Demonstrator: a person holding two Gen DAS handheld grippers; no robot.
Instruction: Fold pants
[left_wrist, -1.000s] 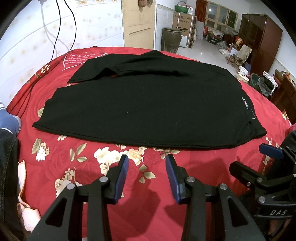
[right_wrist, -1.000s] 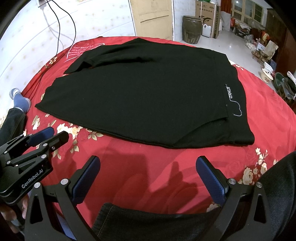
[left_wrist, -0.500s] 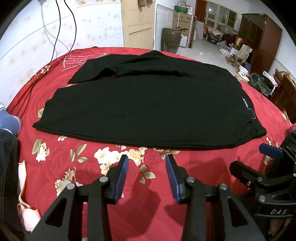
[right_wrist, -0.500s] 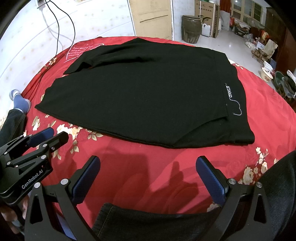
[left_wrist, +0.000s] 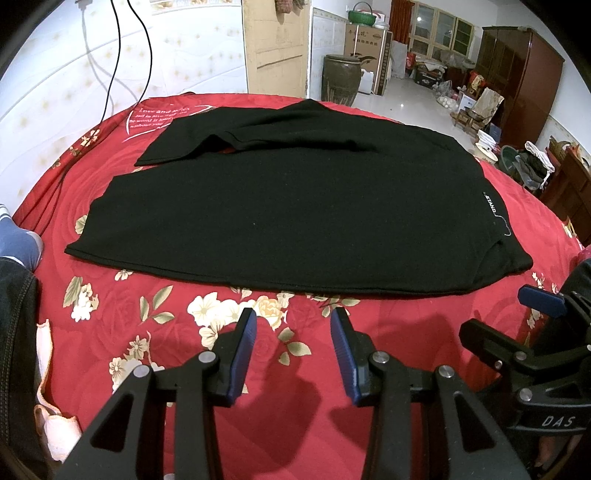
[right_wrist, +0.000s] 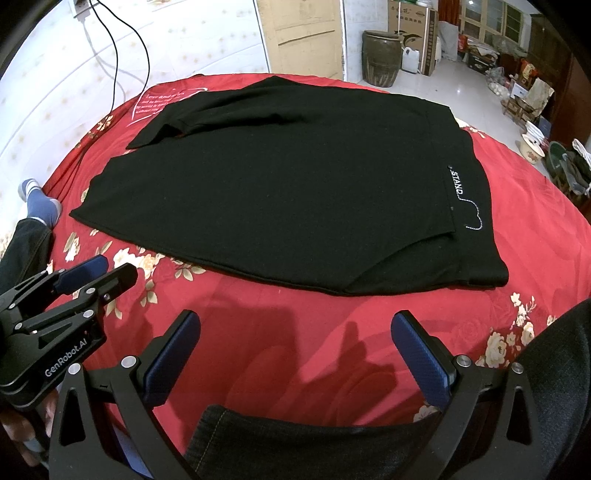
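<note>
Black pants (left_wrist: 291, 206) lie flat on a red flowered bedspread (left_wrist: 221, 332), waist with white "STAND" lettering (right_wrist: 456, 181) to the right, leg ends to the left. One leg lies partly over the other at the back. They also show in the right wrist view (right_wrist: 280, 192). My left gripper (left_wrist: 291, 343) is open and empty, just short of the pants' near edge. My right gripper (right_wrist: 295, 343) is wide open and empty, also short of the near edge. Each gripper shows at the edge of the other's view.
The person's jeans-clad knee (right_wrist: 314, 439) lies under the right gripper and a socked foot (right_wrist: 40, 203) rests at the bed's left. Black cables (left_wrist: 122, 66) hang on the white wall behind. A brown jar (left_wrist: 340, 77), boxes and a wardrobe (left_wrist: 517, 81) stand beyond the bed.
</note>
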